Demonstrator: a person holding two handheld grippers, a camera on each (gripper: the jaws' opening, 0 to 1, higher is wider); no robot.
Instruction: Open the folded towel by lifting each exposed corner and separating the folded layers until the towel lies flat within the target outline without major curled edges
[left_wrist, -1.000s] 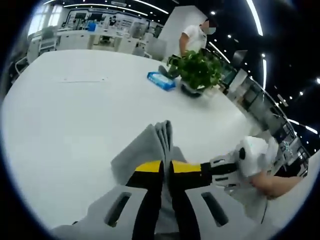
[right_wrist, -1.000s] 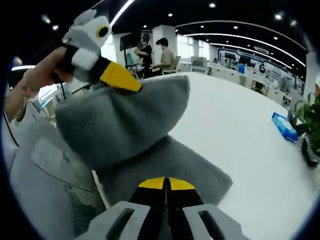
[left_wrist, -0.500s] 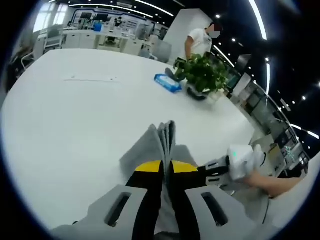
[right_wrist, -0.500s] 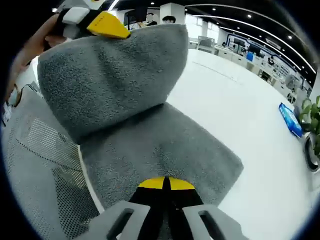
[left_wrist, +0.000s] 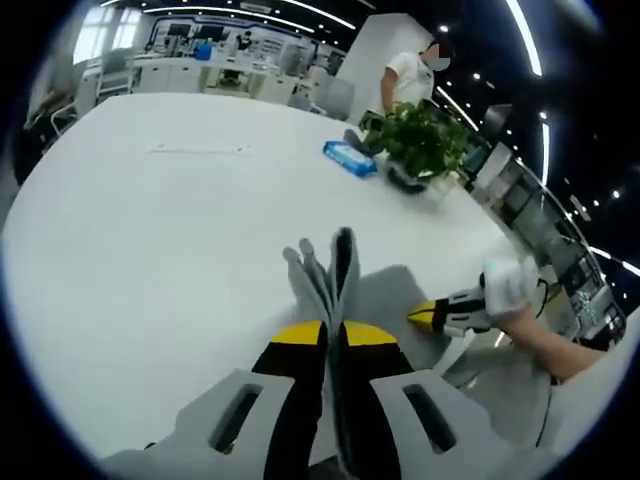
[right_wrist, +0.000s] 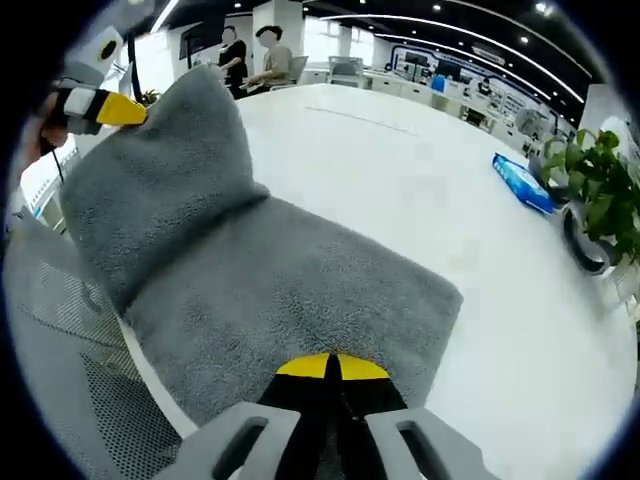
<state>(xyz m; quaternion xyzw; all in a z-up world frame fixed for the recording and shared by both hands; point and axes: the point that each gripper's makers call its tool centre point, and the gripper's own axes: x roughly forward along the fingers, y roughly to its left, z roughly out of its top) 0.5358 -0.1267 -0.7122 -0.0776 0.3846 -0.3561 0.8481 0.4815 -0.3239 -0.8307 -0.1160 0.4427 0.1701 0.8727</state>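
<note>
In the left gripper view, the left gripper (left_wrist: 333, 335) has its yellow-tipped jaws pressed together on an edge of the grey towel (left_wrist: 330, 265), whose bunched layers stand up in thin upright folds just beyond the tips. The rest of the cloth spreads to the right over the white table (left_wrist: 150, 250), where the right gripper (left_wrist: 432, 314), held in a person's hand (left_wrist: 530, 335), comes in with its yellow tip touching the towel. Farther back stand a potted plant (left_wrist: 420, 140), a blue packet (left_wrist: 350, 158) beside it, and a person in a white shirt (left_wrist: 408, 78) behind them. The right gripper view shows what the first cannot: the towel's broad fluffy face (right_wrist: 290, 300), lying mostly flat at the near edge of the table (right_wrist: 420, 170), with one corner lifted into a peak at upper left by the left gripper (right_wrist: 118, 110). The right gripper (right_wrist: 331, 368) has its jaws closed on the towel's near edge. A mesh chair back (right_wrist: 90, 390) shows at the lower left, and the plant (right_wrist: 590, 190) and blue packet (right_wrist: 522, 182) sit to the right. Two people (right_wrist: 255, 55) are at the far end.
</note>
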